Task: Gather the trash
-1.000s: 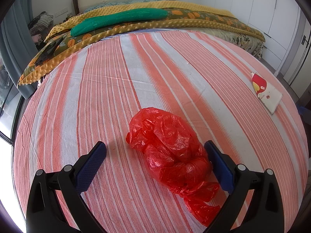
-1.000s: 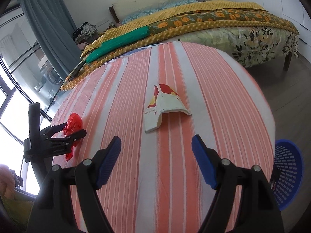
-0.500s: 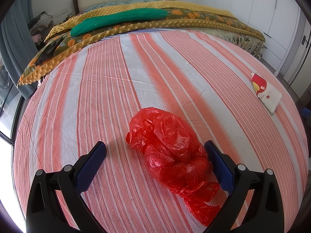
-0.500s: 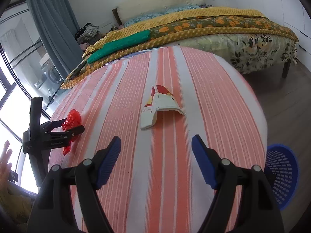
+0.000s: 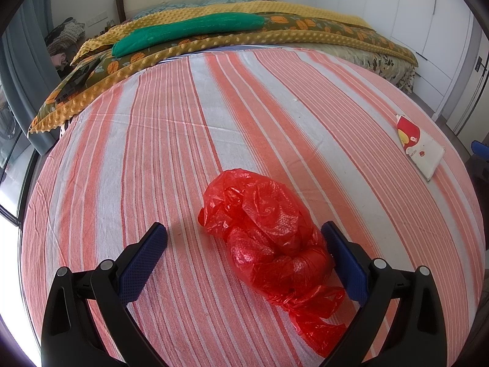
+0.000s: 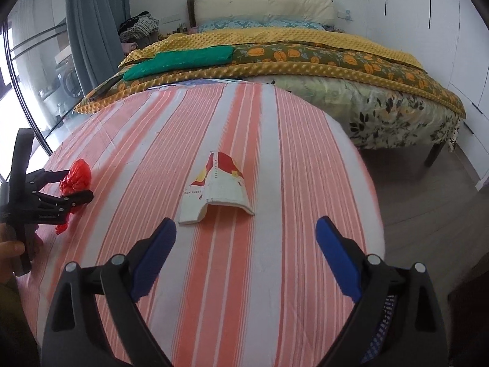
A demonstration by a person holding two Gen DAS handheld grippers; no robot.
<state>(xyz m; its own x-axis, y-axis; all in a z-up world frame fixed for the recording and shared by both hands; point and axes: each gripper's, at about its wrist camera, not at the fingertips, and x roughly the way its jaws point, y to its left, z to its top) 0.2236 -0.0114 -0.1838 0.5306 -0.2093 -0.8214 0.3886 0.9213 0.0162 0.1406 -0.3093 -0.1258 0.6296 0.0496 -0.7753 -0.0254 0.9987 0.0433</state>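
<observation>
A crumpled red plastic bag (image 5: 269, 238) lies on the striped tablecloth (image 5: 214, 122). My left gripper (image 5: 244, 229) is open and straddles the bag: the right pad is close against it and the left pad stands well clear. A flattened white and red carton (image 6: 217, 192) lies just ahead of my right gripper (image 6: 247, 224). The right gripper's jaws are opening, with only bare cloth between them. From the right wrist view, the left gripper (image 6: 80, 183) and the red bag (image 6: 76, 179) are at the far left. The carton (image 5: 418, 146) also shows at the table's right edge in the left wrist view.
A blue mesh basket (image 6: 385, 315) stands on the floor below the table's right edge, partly hidden by my right finger. A bed (image 6: 305, 61) with yellow and floral blankets stands just behind the table. A hand (image 6: 9, 247) holds the left gripper's handle.
The right gripper's jaws have spread wider and its view has rolled, so the carton now sits nearer and more centred ahead of it. The left gripper and the red bag have not moved.
</observation>
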